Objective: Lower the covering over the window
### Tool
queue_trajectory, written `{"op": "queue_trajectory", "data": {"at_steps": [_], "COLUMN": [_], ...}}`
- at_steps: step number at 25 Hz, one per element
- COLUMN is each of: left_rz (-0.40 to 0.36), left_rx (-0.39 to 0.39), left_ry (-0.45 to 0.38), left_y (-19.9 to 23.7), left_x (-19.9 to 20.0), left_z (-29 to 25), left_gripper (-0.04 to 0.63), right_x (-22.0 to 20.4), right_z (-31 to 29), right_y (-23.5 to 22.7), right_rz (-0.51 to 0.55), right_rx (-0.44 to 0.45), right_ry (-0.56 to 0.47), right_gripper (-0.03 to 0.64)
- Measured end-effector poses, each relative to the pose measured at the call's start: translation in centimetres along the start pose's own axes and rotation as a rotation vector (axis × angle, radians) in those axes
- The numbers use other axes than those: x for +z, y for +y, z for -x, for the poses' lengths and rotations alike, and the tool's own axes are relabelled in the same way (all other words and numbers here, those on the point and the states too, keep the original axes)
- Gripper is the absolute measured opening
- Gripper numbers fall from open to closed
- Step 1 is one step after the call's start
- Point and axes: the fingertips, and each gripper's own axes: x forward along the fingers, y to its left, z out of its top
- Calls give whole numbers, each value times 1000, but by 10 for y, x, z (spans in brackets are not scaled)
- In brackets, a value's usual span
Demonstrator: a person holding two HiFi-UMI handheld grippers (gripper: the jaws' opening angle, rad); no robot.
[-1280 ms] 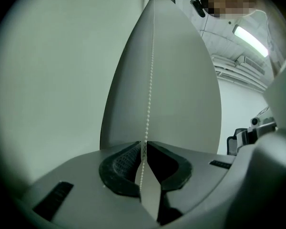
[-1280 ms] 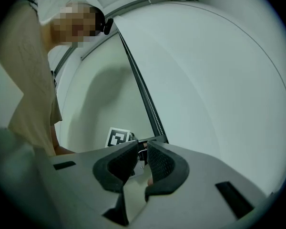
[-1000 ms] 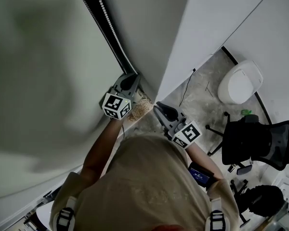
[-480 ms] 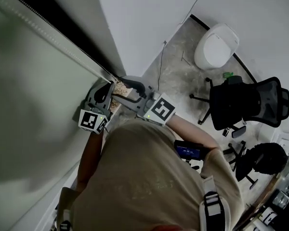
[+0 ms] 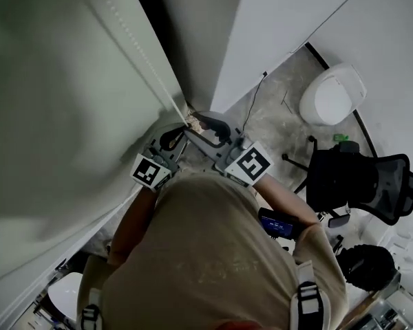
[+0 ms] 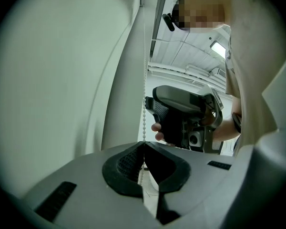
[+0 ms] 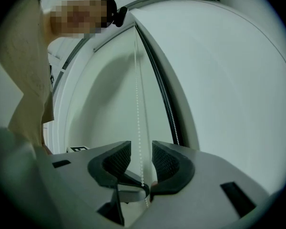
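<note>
At the side of the blind, the bead chain hangs thin, light and probably slippery, so I hold it clamped in my left gripper while the jaws of my right gripper are closing around it, not yet pressing.
</note>
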Motion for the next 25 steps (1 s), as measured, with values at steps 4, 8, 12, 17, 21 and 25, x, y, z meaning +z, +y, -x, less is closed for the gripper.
{"op": "queue_trajectory", "data": {"at_steps": [4, 8, 12, 17, 21, 25], "left_rz": [-6, 1, 42, 80, 22, -38], "left_rx": [10, 34, -68, -15, -32, 37], "left_ry": [-22, -23, -77, -162, -324, -328], "left_y": [-14, -21, -50, -42, -50, -56], "left_x": [8, 11, 16, 35, 107, 128], "left_z": [5, 8, 15, 33, 25, 7], "left_gripper": [20, 20, 21, 175, 175, 71], "right_x": [15, 17, 12, -27, -29, -52], "right_z": [-10, -8, 1, 15, 22, 40], "right_y": [12, 19, 16, 15, 22, 22], "right_rz": [17, 13, -53, -111, -67, -68], "right_rx": [59, 99, 130, 154, 210, 258], "right_ry": [-13, -4, 22, 94, 101, 176], "right_gripper": [128, 20, 14, 14, 14, 14]}}
